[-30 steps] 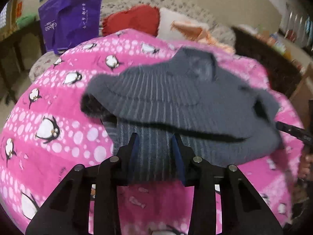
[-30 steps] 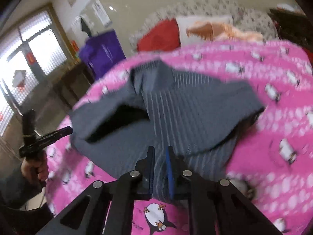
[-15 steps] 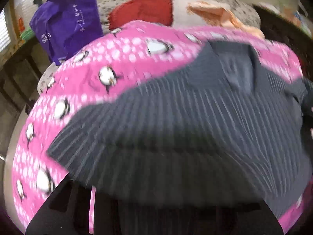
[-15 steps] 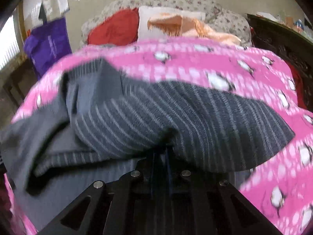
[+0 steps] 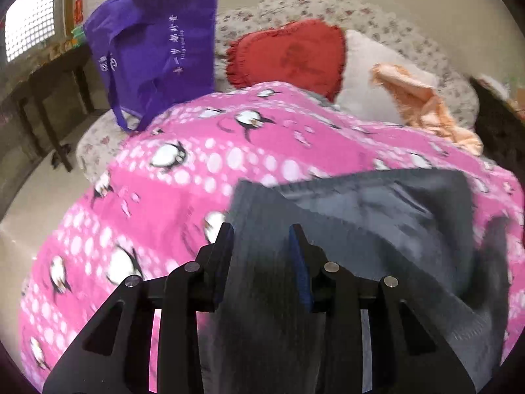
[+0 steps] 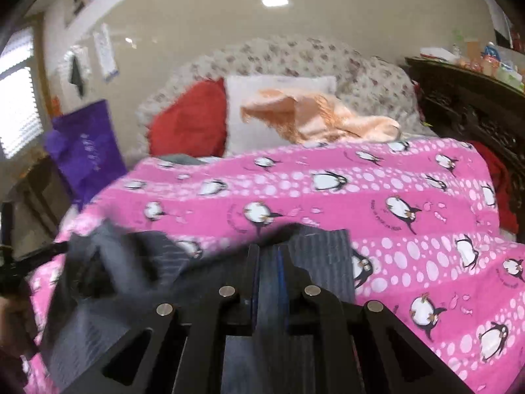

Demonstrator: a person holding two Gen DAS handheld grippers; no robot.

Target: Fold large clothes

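Note:
A dark grey pinstriped garment lies folded over on the pink penguin blanket. In the left wrist view my left gripper has its jaws apart, with the garment's near edge lying between and under the fingers. In the right wrist view my right gripper is shut on a fold of the same garment, which bunches to the left. The left gripper's handle shows at the far left there.
A purple tote bag stands at the bed's far left. A red pillow, a white pillow and a peach cloth lie at the head. Dark wooden furniture stands to the right.
Both grippers carried the garment's near edge forward over itself, toward the head of the bed. The lifted cloth has come down folded, and the cloth no longer covers the left camera.

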